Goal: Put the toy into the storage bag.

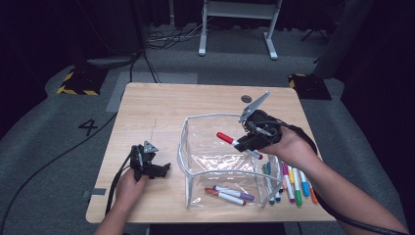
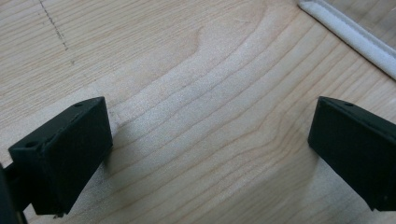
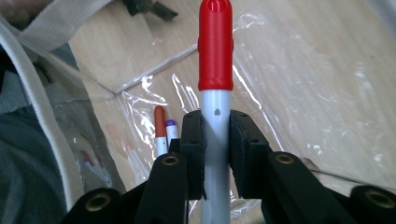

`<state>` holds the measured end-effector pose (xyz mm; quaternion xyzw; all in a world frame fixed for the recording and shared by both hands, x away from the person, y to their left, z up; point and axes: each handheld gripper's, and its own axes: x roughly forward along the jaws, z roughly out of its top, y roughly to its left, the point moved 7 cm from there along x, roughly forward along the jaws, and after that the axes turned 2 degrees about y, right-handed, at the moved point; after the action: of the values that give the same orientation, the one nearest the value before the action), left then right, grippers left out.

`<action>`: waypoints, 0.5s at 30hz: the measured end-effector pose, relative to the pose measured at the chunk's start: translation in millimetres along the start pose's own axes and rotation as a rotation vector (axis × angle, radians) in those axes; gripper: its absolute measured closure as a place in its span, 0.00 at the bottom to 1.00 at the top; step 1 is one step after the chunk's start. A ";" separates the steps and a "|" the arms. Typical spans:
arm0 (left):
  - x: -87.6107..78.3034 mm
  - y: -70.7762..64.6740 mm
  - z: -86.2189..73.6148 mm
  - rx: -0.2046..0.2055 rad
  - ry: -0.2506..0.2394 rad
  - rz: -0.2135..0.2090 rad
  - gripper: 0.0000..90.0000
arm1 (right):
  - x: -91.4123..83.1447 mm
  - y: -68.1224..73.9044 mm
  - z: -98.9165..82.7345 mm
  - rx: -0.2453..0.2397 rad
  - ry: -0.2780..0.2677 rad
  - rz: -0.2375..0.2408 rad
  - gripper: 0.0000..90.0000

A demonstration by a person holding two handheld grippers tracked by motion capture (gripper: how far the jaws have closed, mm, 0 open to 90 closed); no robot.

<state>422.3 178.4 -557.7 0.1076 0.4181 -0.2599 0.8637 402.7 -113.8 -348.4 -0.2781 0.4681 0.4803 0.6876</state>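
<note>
**Red marker held over the clear pouch**

While the left gripper (image 1: 164, 169) sits on the table (image 1: 147, 107) with its tongs apart and empty, we see the right gripper (image 1: 244, 144) clamped on the red-capped marker (image 1: 230, 140). It hangs above the clear pouch (image 1: 195, 169), long axis near level, cap pointing toward ten o'clock.

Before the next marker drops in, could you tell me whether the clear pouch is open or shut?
Open: the pouch's white rim stands spread wide, and the right gripper holds the red marker over its mouth.
</note>
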 end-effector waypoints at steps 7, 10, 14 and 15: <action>0.0 0.1 0.0 0.001 0.000 0.000 0.00 | 27.9 8.9 1.6 -0.028 0.071 0.040 0.85; 0.0 0.1 0.0 0.001 0.000 0.000 0.00 | 38.0 11.9 1.1 -0.027 0.099 0.059 0.85; 0.0 0.1 0.0 0.001 0.000 0.000 0.00 | 50.4 14.9 0.5 -0.036 0.134 0.082 0.85; 0.0 0.0 0.0 0.000 0.000 0.000 0.00 | 52.6 15.5 0.3 -0.038 0.144 0.083 0.85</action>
<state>422.3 178.4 -557.7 0.1075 0.4182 -0.2598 0.8637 393.9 -86.6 -395.1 -0.3050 0.5184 0.4960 0.6263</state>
